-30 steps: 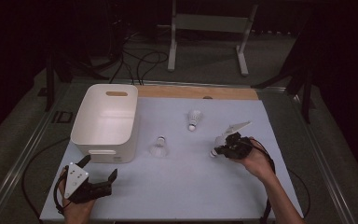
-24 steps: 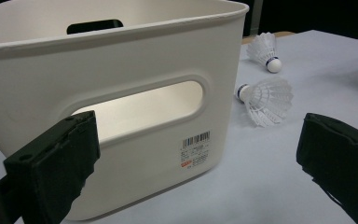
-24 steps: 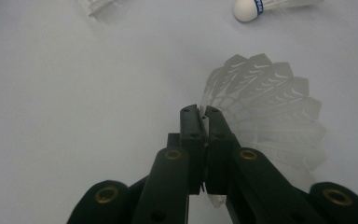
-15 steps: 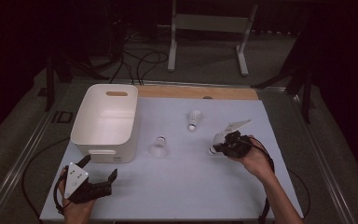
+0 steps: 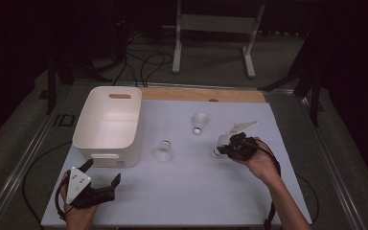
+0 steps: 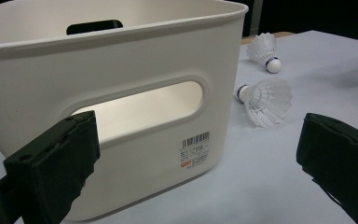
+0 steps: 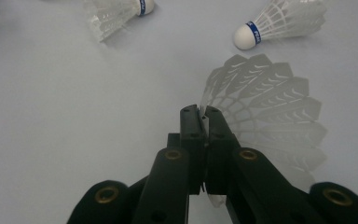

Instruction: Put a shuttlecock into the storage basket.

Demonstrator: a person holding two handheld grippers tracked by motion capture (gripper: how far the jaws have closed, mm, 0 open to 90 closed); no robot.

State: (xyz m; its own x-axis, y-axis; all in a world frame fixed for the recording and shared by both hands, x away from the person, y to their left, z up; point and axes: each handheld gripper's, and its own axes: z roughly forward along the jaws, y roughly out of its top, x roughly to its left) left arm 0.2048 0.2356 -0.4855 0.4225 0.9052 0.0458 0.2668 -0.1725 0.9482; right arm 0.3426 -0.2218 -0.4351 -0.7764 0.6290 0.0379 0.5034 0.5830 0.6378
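Right gripper [image 7: 200, 112] clamps a shuttlecock's [image 7: 270, 112] feather skirt (cork hidden), at 3 o'clock on the table [image 5: 182, 191]. Left gripper [image 5: 98, 184], jaws apart, at 7 o'clock near the white bin [image 5: 106, 125].

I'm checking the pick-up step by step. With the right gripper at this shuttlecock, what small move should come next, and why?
Probably lift it and carry it left toward the white bin. The right gripper is shut on the feather skirt of a shuttlecock, low over the table, while two other shuttlecocks lie loose between it and the bin. The left gripper waits open beside the bin.
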